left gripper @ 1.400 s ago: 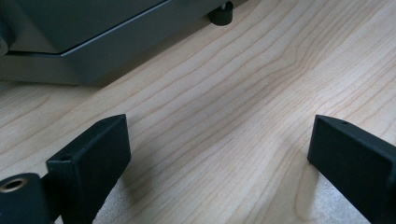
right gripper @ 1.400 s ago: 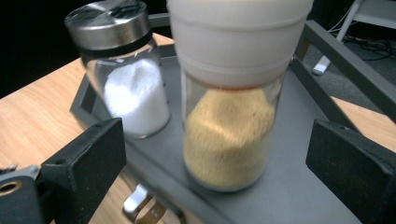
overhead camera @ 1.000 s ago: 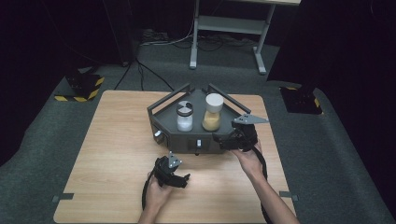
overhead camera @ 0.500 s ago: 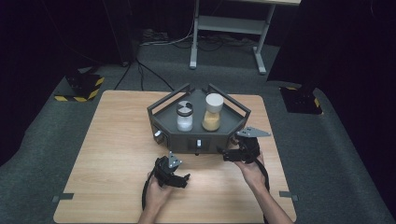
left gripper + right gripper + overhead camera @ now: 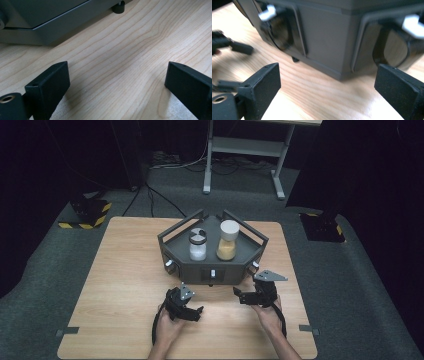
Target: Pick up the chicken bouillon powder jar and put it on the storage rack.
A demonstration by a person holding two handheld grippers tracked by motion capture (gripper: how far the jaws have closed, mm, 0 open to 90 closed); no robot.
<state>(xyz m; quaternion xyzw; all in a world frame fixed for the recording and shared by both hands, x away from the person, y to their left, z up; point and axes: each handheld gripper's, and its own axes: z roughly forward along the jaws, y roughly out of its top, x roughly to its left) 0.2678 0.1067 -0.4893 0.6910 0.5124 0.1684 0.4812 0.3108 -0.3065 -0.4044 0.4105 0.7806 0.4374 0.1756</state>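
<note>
One grey tray-like stand with slanted sides sits on the one wooden table, toward the far middle. On its top stand two jars: one with a black-and-white lid holding something white, and one taller with a plain pale lid holding yellow grains, side by side and apart. The stand's front walls carry three small white knobs, one at the left corner, one in the middle and one at the right corner.

Two grippers lie near the front of the stand, one in each hand. The left gripper is low over the bare wood, jaws spread with nothing between them. The right gripper sits just before the stand's right front corner; its jaws have just been closing a little, yet stand wide apart and empty. In the right gripper view two recessed knob pockets show, blurred
</note>
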